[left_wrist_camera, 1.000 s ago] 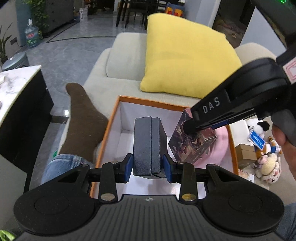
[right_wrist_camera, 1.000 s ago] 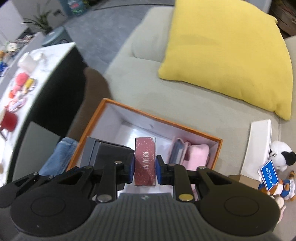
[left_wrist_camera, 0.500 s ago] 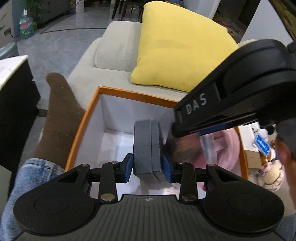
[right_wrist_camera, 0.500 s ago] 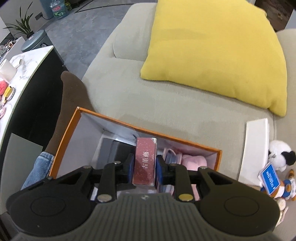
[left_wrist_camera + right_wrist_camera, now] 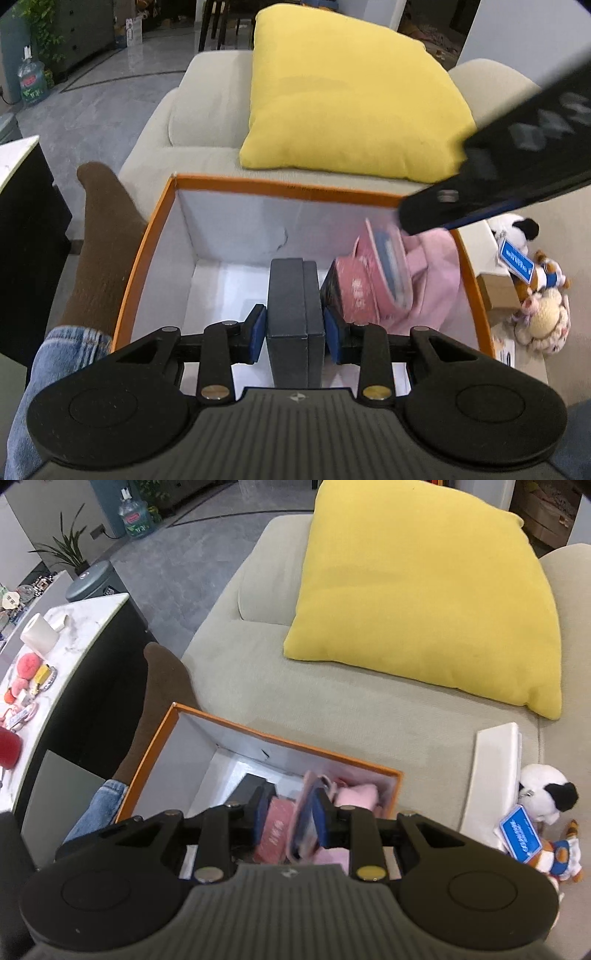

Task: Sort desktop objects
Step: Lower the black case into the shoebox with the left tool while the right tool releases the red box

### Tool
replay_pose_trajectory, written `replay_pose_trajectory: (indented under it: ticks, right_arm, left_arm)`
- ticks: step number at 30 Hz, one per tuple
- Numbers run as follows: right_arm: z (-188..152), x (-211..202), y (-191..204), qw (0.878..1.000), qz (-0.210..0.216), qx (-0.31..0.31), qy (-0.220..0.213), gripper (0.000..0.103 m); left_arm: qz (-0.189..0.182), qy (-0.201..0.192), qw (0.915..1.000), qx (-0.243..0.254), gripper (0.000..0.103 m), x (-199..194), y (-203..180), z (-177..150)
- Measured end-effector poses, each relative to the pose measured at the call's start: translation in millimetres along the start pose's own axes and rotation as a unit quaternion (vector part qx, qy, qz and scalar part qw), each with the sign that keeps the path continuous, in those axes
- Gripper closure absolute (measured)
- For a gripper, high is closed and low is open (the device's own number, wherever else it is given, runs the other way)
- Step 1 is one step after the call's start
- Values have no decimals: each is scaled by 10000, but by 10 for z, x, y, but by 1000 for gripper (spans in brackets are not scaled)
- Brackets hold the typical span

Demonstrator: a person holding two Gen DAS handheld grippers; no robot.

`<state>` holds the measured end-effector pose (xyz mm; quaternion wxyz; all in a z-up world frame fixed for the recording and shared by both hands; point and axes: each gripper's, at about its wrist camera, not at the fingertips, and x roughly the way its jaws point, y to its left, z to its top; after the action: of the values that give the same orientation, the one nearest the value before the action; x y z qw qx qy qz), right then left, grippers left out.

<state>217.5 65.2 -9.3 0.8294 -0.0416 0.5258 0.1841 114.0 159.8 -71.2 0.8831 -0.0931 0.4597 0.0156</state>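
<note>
An orange-rimmed white box (image 5: 155, 236) stands on the sofa; it also shows in the right wrist view (image 5: 147, 768). My left gripper (image 5: 295, 325) is shut on a dark grey box (image 5: 293, 295), held upright inside the orange box. My right gripper (image 5: 290, 812) is open above the orange box; the dark red card box (image 5: 271, 834) lies below between its fingers, against the dark grey box (image 5: 247, 788). A pink pouch (image 5: 384, 273) and pink cloth (image 5: 432, 266) fill the right side. The right gripper's arm (image 5: 517, 177) crosses the top right of the left wrist view.
A yellow cushion (image 5: 351, 99) lies behind the box on the beige sofa (image 5: 332, 701). A brown-socked foot (image 5: 103, 251) rests left of the box. Plush toys (image 5: 546, 812) and a white lid (image 5: 491, 775) lie to the right. A marble table (image 5: 74, 635) with small items stands left.
My right gripper has opened and let go of the dark red card box, which now lies in the orange box beside the pink pouch. My left gripper has lowered the dark grey box deeper.
</note>
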Motion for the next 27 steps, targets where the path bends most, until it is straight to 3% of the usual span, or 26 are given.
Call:
replay_pose_trajectory:
  ticks: [5, 9, 17, 24, 26, 27]
  right_arm:
    - [-248, -129, -24, 9993, 238, -286, 103, 76]
    - [-442, -62, 24, 9967, 330, -663, 338, 88]
    - [-527, 252, 115, 9907, 276, -1196, 580, 96]
    - [-475, 449, 77, 9892, 401, -1175, 781, 96]
    - [-510, 439, 120, 9875, 447, -1292, 782, 96]
    - [-525, 444, 141, 9867, 476, -1337, 787, 96]
  left_arm:
    - [-183, 443, 9988, 10, 65, 89, 70, -91]
    - [-219, 351, 9991, 15, 65, 87, 64, -109]
    - [-298, 45, 9994, 196, 65, 217, 77, 13]
    - [-731, 191, 9970, 190, 64, 245, 219, 97]
    - [-793, 165, 9967, 95, 54, 221, 270, 117]
    - [-790, 171, 9967, 86, 54, 203, 282, 125]
